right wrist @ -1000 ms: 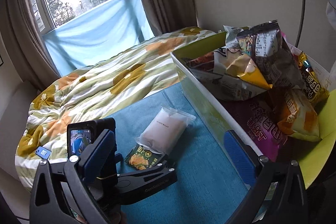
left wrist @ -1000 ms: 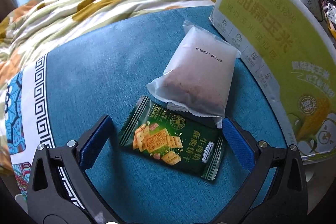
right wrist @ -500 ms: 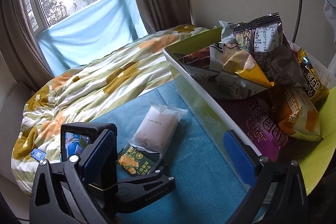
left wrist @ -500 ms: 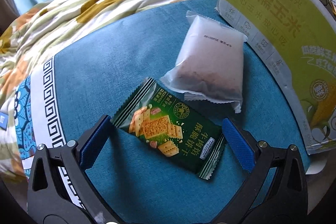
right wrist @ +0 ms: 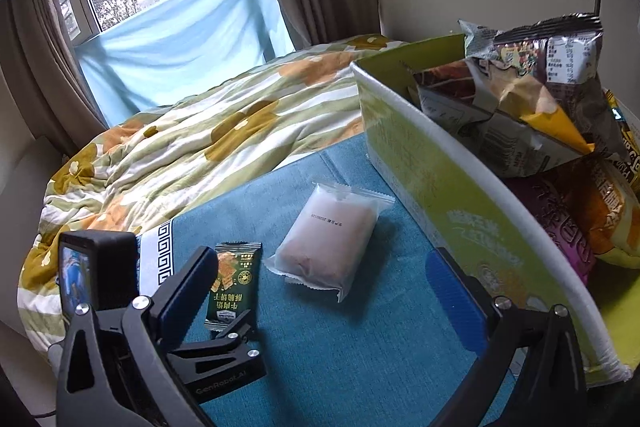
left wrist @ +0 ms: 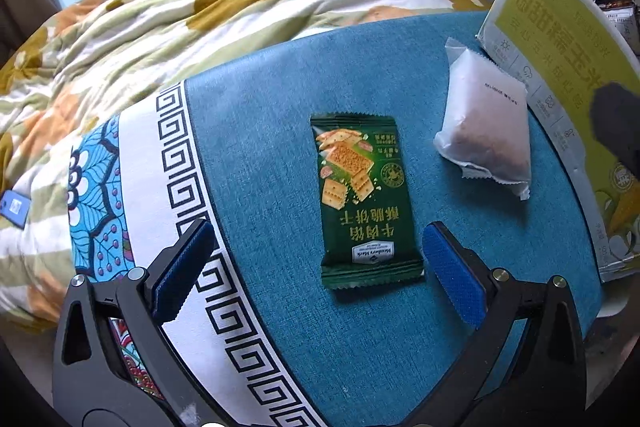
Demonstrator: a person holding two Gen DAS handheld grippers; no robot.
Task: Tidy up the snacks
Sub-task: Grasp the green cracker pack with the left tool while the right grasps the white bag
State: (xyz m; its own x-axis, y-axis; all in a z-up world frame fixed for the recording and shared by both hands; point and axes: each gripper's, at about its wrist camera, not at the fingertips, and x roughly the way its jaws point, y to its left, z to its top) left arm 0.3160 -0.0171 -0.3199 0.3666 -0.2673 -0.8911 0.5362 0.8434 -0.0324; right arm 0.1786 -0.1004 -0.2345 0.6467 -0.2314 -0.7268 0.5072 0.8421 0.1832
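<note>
**Lining up on the cracker packet**

The left claw (left wrist: 316, 259) hangs with jaws apart, the green cracker packet (left wrist: 366, 199) lying flat on the blue cloth (left wrist: 260, 155) between them. Best to centre it, then pinch across its narrow width. The right claw (right wrist: 332, 287) is likewise apart, empty. Two packets lie loose: this and one white pouch (left wrist: 486, 123) beside the snack-filled box (right wrist: 448, 187).

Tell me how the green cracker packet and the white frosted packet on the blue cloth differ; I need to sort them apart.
The green cracker packet is opaque, printed with crackers and text; the white frosted packet is translucent, nearly plain, with one small printed line. The green one lies flat and thin; the white one is puffier and looks larger. The green one sits between the open left gripper fingers; the white one lies nearer the yellow-green box. Both are sealed, resting outside that box.
</note>
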